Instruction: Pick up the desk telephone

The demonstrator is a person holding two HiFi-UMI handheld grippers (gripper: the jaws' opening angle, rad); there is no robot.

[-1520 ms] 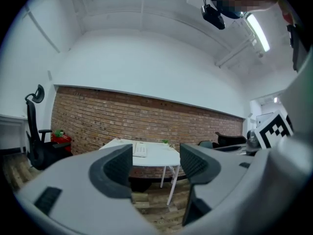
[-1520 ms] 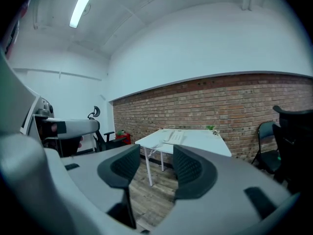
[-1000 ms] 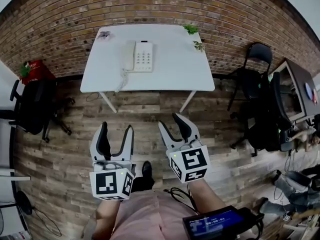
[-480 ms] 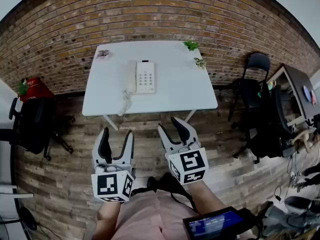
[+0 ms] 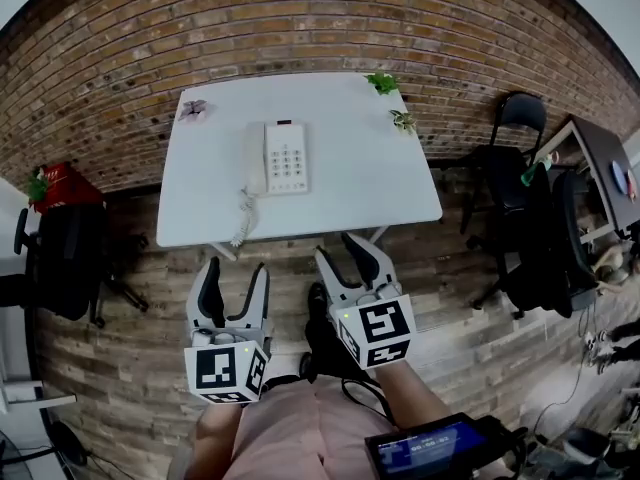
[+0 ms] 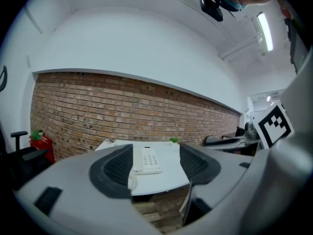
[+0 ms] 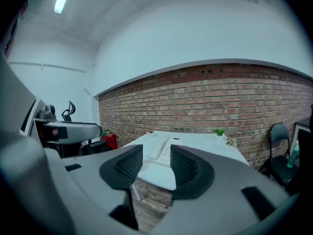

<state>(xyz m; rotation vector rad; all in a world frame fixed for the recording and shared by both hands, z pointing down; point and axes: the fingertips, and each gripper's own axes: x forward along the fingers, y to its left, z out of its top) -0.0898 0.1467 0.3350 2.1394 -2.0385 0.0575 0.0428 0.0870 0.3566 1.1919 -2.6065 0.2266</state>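
A white desk telephone (image 5: pixel 277 157) lies near the middle of a white table (image 5: pixel 370 183), handset on its left side, its coiled cord (image 5: pixel 243 216) trailing to the near edge. Both grippers hover over the wooden floor short of the table. My left gripper (image 5: pixel 233 274) is open and empty; through its jaws the telephone (image 6: pixel 148 161) shows far ahead on the table (image 6: pixel 166 178). My right gripper (image 5: pixel 343 244) is also open with nothing between its fingers, and the telephone (image 7: pixel 162 151) appears beyond them.
Small green plants (image 5: pixel 383 83) stand at the table's far right corner and a little plant (image 5: pixel 194 109) at the far left. A brick wall (image 5: pixel 300 23) runs behind. Black office chairs (image 5: pixel 70 248) sit left and another chair (image 5: pixel 517 118) right, beside a cluttered desk (image 5: pixel 600 183).
The table and telephone have drawn nearer and lower in the head view as I walk toward them. Both grippers keep the same pose in front of me.
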